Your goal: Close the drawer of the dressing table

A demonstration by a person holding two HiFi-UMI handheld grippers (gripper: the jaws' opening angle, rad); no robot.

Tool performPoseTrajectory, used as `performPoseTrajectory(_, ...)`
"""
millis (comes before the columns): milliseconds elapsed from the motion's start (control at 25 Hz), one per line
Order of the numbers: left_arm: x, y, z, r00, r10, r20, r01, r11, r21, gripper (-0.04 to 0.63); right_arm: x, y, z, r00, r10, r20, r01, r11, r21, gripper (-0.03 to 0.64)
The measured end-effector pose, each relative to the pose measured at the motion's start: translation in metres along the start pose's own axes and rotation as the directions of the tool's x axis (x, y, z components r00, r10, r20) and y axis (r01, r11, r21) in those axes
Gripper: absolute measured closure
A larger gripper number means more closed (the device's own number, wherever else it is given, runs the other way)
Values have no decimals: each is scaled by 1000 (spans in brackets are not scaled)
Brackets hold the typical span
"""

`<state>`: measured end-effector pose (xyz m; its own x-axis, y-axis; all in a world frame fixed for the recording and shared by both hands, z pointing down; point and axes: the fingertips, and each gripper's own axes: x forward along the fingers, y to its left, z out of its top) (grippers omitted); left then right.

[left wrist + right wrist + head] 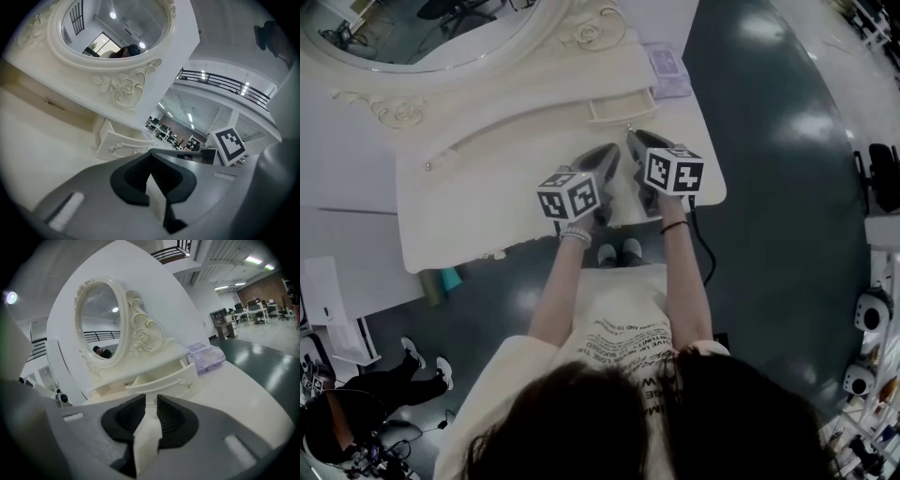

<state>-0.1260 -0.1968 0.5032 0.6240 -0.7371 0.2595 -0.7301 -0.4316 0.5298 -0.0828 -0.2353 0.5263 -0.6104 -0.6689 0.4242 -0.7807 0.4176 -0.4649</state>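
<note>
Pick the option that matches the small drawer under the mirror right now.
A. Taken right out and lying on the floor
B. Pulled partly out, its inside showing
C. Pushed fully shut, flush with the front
B: in the right gripper view the drawer juts forward from the back part of the dressing table, and its hollow inside shows behind the curved front.

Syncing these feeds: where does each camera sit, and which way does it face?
Head view: on the head, looking steeply down at the table; arms, left gripper, right gripper show.
Left gripper view: on that gripper, facing mirror and open drawer; shut jaws show.
Right gripper view: on that gripper, facing the drawer; open jaws show.
Shared: the drawer, in all three.
</note>
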Motion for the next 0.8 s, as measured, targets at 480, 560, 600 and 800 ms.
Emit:
performPoseTrajectory(480,10,10,4,1000,19,4,-19,1000,-19,591,19,-13,-9,997,-25,-72,27,999,24,500)
performPoseTrajectory(560,12,11,4,1000,22,4,-22,1000,-21,591,22,-15,-11,997,-23,-80,26,999,32,500)
performPoseTrajectory(600,13,12,3,1000,23,3,-23,1000,-21,591,23,-16,-12,996,-20,-83,23,999,39,500)
performPoseTrajectory(800,17,14,3,1000,27,-3,-27,999,-23,591,29,-18,-12,996,-7,-87,13,998,65,500)
